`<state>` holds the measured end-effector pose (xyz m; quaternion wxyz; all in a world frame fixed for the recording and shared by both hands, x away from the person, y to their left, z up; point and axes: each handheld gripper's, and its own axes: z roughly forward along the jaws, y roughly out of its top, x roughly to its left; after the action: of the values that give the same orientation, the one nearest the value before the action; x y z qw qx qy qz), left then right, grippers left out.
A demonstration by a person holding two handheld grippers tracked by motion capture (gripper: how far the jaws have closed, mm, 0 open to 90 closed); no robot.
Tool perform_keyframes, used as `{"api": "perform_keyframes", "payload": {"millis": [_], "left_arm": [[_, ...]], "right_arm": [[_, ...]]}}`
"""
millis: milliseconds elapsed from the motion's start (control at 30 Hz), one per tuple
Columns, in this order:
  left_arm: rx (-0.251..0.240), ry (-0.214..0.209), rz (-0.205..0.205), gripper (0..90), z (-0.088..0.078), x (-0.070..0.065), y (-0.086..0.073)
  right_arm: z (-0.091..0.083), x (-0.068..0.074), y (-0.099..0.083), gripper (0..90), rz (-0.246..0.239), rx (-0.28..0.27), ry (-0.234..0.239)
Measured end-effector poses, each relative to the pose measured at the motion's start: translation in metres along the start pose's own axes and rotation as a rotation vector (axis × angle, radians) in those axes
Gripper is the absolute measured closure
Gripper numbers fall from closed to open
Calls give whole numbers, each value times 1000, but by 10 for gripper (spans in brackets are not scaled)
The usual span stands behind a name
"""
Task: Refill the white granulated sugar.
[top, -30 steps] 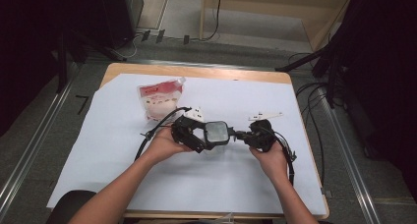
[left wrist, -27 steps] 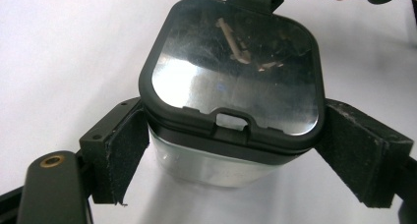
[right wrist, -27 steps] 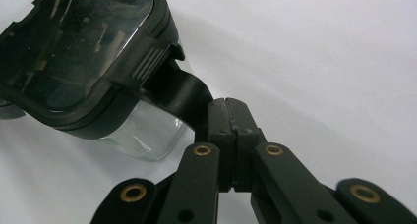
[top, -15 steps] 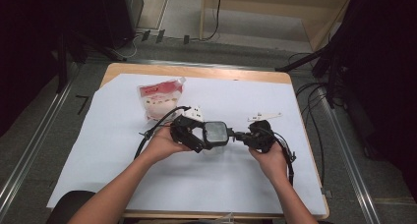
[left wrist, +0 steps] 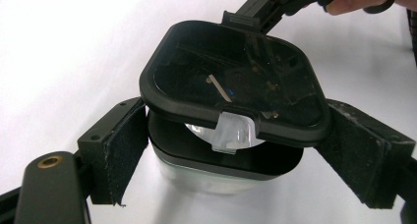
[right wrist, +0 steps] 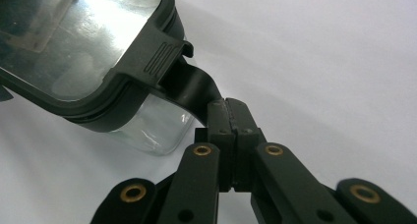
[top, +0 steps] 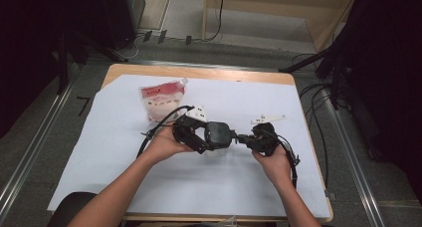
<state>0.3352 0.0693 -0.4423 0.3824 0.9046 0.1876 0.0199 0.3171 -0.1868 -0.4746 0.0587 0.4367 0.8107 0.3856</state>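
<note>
From up high, the left gripper [top: 201, 137] and the right gripper [top: 249, 138] meet at a small box [top: 217, 136] in the middle of the white sheet [top: 99, 152], near a snack bag [top: 160, 98]. In the left gripper view, its fingers [left wrist: 120, 145] squeeze the clear box [left wrist: 221, 170] on both sides, and the black lid [left wrist: 231, 81] sits tilted, up at one edge. In the right gripper view, the fingertips [right wrist: 231, 135] are pinched tight on the lid's flap [right wrist: 189, 89], so I think the lid is partly off and must be lifted away.
</note>
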Motion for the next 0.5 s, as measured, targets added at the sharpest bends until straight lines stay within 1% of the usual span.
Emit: {"api": "perform_keyframes", "payload": {"millis": [67, 200, 333, 500], "left_arm": [[11, 9, 6, 154, -1, -1, 3], [3, 5, 5, 154, -1, -2, 3], [8, 8, 15, 154, -1, -2, 5], [7, 12, 15, 153, -2, -3, 7]], "right_arm": [[-1, 0, 0, 900, 0, -4, 3], [0, 0, 0, 900, 3, -2, 4], [0, 0, 1, 900, 3, -2, 4], [2, -1, 1, 900, -4, -9, 6]]}}
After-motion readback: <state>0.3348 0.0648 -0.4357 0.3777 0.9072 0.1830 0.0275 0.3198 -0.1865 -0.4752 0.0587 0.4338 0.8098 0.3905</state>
